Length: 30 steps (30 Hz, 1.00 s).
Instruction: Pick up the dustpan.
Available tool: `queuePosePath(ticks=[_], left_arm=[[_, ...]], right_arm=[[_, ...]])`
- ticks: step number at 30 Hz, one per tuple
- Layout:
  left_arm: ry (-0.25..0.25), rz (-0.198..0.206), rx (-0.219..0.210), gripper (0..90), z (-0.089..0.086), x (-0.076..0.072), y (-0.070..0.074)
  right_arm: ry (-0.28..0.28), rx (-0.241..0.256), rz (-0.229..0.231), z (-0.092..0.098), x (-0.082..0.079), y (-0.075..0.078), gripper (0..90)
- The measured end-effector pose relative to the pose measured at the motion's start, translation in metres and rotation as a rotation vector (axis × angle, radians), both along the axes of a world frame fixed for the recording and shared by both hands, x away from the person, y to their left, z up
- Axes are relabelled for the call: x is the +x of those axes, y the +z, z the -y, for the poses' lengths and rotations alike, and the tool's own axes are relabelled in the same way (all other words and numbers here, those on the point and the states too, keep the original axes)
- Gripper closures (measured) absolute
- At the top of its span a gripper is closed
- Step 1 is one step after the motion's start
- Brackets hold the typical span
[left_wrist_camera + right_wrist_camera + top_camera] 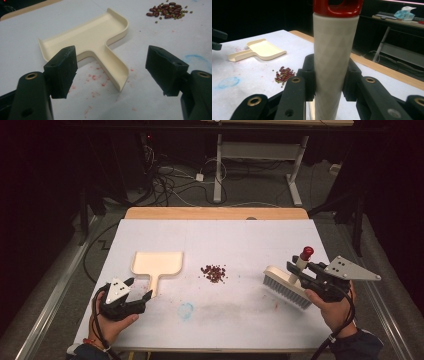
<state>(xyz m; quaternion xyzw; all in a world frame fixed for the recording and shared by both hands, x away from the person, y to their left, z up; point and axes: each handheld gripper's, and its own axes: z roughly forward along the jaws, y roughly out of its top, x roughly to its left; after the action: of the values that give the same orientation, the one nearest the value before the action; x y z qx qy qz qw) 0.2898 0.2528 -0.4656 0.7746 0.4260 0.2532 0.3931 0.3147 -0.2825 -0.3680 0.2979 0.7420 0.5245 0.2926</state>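
My right gripper (299,270) clamps the white red-capped brush (286,285); my left gripper (110,72), jaws apart, must next close on the cream plastic dustpan (92,42) handle beside the beans (213,272)

Left gripper (112,72): jaws spread wide, nothing between the pads, one rising at 7 o'clock, the other at 4 o'clock. Cream dustpan (92,40) lies flat on the white worktop (22,32), its handle end reaching into the gap between the jaws without touching either. Pile of dark red beans (167,12) at 1 o'clock, well apart from the dustpan. Red specks (93,77) beside the handle; blue smear (197,58) at 3 o'clock.
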Motion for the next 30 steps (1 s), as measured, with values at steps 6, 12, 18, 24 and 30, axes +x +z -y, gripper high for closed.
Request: queuePosePath(ticks=[6, 12, 18, 24, 30], left_arm=[[0.014, -0.039, 0.004, 24.0, -0.002, 0.002, -0.002], [0.021, -0.103, 0.004, 22.9, 0.001, 0.004, -0.005], [0.025, -0.177, -0.008, 21.8, 0.008, 0.012, -0.009], [0.056, -0.244, 0.008, 23.8, 0.018, 0.042, -0.019], [0.099, -0.308, 0.000, 29.2, 0.026, 0.067, -0.029]], right_arm=[[-0.013, 0.002, -0.001, 0.000, -0.001, 0.001, 69.3], [-0.014, -0.018, 0.011, -0.005, -0.001, 0.003, 69.3], [-0.012, -0.019, 0.009, -0.007, -0.001, 0.002, 69.3], [-0.017, -0.014, 0.009, -0.005, 0.002, 0.001, 69.3], [-0.023, -0.017, 0.009, -0.007, 0.001, 0.001, 69.3]])
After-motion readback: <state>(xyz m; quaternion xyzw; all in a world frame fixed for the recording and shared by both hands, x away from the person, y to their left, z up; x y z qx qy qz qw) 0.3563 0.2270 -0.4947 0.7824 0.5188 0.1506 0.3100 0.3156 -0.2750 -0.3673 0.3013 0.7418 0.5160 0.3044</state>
